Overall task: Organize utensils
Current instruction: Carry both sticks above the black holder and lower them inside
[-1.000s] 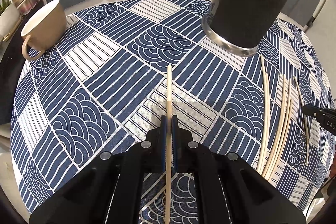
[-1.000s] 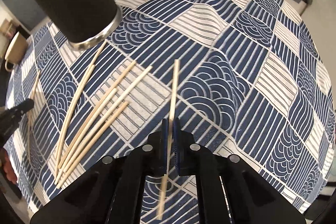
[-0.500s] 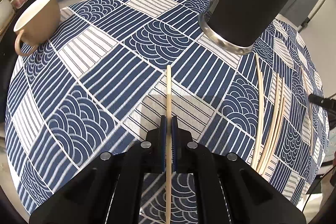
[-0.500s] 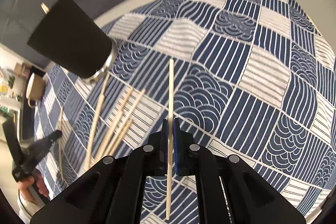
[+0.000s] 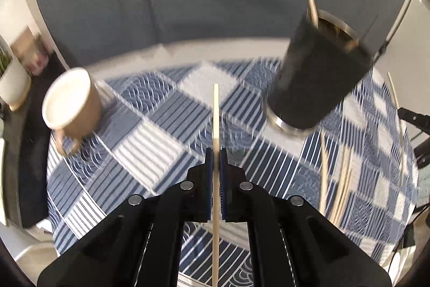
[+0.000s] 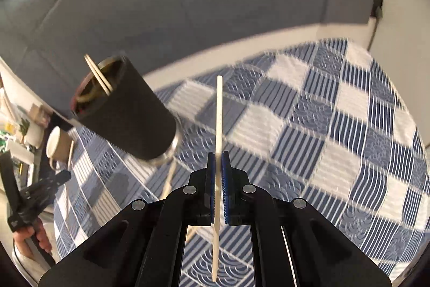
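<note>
My left gripper [image 5: 215,152] is shut on a pale wooden chopstick [image 5: 215,114] and holds it above the table. My right gripper [image 6: 218,156] is shut on another chopstick [image 6: 219,112], also held in the air. A black cylindrical holder [image 5: 319,77] stands ahead to the right in the left wrist view and ahead to the left in the right wrist view [image 6: 129,114], with two chopsticks [image 6: 98,73] sticking out of its mouth. Several loose chopsticks [image 5: 341,187] lie on the cloth right of the holder.
The round table carries a blue-and-white patterned cloth [image 6: 336,131]. A tan mug [image 5: 75,104] stands at the far left. The left gripper shows at the left edge of the right wrist view [image 6: 32,195]. A grey sofa fills the background.
Both grippers have lifted and tilted up with their chopsticks, so the holder's open mouth now shows. The views are blurred by motion.
</note>
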The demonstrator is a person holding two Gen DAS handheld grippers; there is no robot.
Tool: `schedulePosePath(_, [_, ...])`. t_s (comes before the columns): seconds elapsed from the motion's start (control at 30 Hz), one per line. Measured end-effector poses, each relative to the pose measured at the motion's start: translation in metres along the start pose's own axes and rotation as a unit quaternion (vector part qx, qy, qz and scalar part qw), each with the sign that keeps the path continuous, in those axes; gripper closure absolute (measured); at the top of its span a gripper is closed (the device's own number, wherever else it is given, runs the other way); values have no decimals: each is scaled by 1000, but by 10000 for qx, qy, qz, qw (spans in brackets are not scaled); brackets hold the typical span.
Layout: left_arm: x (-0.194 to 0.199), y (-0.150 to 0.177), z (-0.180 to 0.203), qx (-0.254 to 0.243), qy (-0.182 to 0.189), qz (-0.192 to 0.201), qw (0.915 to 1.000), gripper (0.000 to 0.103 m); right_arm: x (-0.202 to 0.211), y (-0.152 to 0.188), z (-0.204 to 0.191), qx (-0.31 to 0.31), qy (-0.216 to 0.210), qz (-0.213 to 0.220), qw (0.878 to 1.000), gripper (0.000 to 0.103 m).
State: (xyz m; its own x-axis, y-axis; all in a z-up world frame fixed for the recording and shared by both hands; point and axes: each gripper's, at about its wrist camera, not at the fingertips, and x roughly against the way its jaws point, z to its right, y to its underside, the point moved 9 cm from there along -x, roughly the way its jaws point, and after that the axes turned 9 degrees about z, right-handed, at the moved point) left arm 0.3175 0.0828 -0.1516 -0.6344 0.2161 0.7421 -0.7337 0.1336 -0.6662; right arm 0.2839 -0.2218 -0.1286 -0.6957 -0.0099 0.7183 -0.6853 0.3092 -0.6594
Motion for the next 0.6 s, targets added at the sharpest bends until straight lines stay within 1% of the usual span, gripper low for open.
schedulePosePath(0.1, [14,-30,0,50,-68,269,9996,98,6,-29,-10,190,-44,207,9996,98])
schedulePosePath(0.13, [17,-38,1,8,-156,375,9992,98,7,-41,-13,281,-47,311,9991,98])
schedulePosePath(0.17, [21,-46,2,-26,-258,496,9984,98,8,-51,-16,335,-103,395,9986,98])
schedulePosePath(0.23, [27,-63,3,66,-342,691,9970,98,9,-68,-22,434,-271,522,9973,98])
schedulePosePath(0.3, [32,-81,7,38,-465,915,9947,98,8,-83,-29,580,-409,647,9954,98])
schedulePosePath(0.43, [42,-114,21,302,-347,1343,9899,98,8,-119,-49,885,-809,1061,9871,98])
schedulePosePath(0.47, [45,-123,26,379,-264,1489,9878,98,9,-126,-54,926,-906,1145,9849,98])
schedulePosePath(0.5, [47,-128,33,454,-125,1533,9871,98,11,-131,-59,956,-978,1203,9833,98])
schedulePosePath(0.53, [49,-137,41,528,-37,1704,9839,98,13,-138,-65,984,-1093,1304,9805,98])
schedulePosePath(0.6, [55,-149,53,637,165,2003,9775,98,14,-151,-76,998,-1190,1478,9767,98])
